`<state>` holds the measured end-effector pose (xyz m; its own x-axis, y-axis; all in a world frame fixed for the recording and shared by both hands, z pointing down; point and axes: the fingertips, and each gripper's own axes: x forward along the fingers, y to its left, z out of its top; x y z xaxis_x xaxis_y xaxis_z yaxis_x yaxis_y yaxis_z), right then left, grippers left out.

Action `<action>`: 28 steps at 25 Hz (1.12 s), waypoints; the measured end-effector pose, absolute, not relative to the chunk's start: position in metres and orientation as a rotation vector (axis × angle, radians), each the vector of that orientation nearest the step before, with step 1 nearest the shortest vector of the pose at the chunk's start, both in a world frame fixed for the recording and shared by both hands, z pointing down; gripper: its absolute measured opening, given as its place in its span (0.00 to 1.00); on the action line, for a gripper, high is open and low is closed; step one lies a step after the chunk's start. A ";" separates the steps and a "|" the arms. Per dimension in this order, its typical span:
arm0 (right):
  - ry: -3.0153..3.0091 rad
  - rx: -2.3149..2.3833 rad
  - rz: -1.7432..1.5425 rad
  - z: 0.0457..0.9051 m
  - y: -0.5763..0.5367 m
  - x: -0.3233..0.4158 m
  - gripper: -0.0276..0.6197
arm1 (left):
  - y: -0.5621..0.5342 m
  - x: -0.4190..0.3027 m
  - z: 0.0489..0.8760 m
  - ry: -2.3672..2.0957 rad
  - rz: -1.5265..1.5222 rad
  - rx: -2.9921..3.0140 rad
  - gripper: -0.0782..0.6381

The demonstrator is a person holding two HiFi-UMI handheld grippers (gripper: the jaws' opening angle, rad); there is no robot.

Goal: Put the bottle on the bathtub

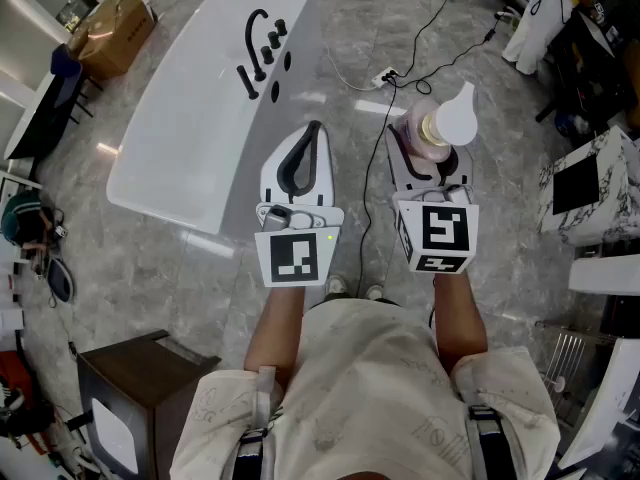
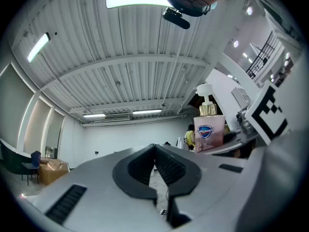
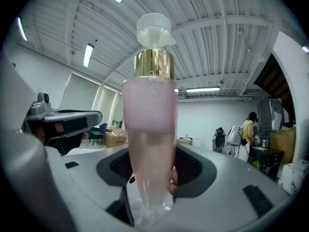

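Head view, looking steeply down on a grey marble floor. At the far left a cardboard box (image 1: 112,30) is seen. Just right of it a white bathtub (image 1: 170,158) is set diagonally, with a black faucet (image 1: 262,48) mounted at its far end.

Right of the tub's near corner, the left gripper (image 1: 313,133) is held out. Its jaws are clenched together with nothing between them. It is probably idle because one gripper is enough for this load.

Further right, the right gripper (image 1: 432,163) is clamped on the lower body of the bottle (image 1: 440,128). This is a pink soap bottle with a gold collar and a white pump head. In the right gripper view the bottle is shown upright between the pads. Upright carrying is judged to be chosen so that the bottle can be set down on its base.

The bottle is carried in the air, to the right of the bathtub and well apart from it, so the placing is not yet done. Beyond the bottle a black cable (image 1: 420,48) is trailed across the floor to a white power strip (image 1: 385,78).
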<state>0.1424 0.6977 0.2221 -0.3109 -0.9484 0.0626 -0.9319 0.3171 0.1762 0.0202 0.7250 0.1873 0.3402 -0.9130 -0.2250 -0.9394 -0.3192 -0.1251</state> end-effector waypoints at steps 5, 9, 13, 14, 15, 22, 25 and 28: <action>-2.415 1.747 -0.145 0.226 0.696 0.134 0.37 | 0.721 0.010 0.193 1.681 0.128 -2.390 0.11; -2.412 1.739 -0.147 0.228 0.695 0.124 0.37 | 0.719 -0.001 0.196 1.688 0.123 -2.389 0.11; -2.413 1.731 -0.131 0.231 0.690 0.111 0.37 | 0.715 -0.015 0.200 1.709 0.132 -2.400 0.11; -2.416 1.731 -0.117 0.233 0.688 0.108 0.37 | 0.713 -0.019 0.201 1.713 0.137 -2.404 0.11; -2.419 1.731 -0.102 0.234 0.685 0.104 0.37 | 0.711 -0.023 0.202 1.715 0.141 -2.406 0.11; -2.404 1.730 -0.061 0.245 0.676 0.077 0.37 | 0.699 -0.057 0.215 1.740 0.140 -2.435 0.11; -2.401 1.729 -0.043 0.250 0.676 0.066 0.37 | 0.698 -0.070 0.221 1.744 0.132 -2.441 0.11; -2.396 1.718 -0.039 0.252 0.677 0.057 0.37 | 0.697 -0.080 0.223 1.754 0.154 -2.440 0.11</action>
<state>0.0566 0.6771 0.2525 -0.3085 -0.9408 0.1407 -0.9356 0.3268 0.1335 -0.0803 0.6967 0.2231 0.3180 -0.9346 -0.1594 -0.9481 -0.3145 -0.0476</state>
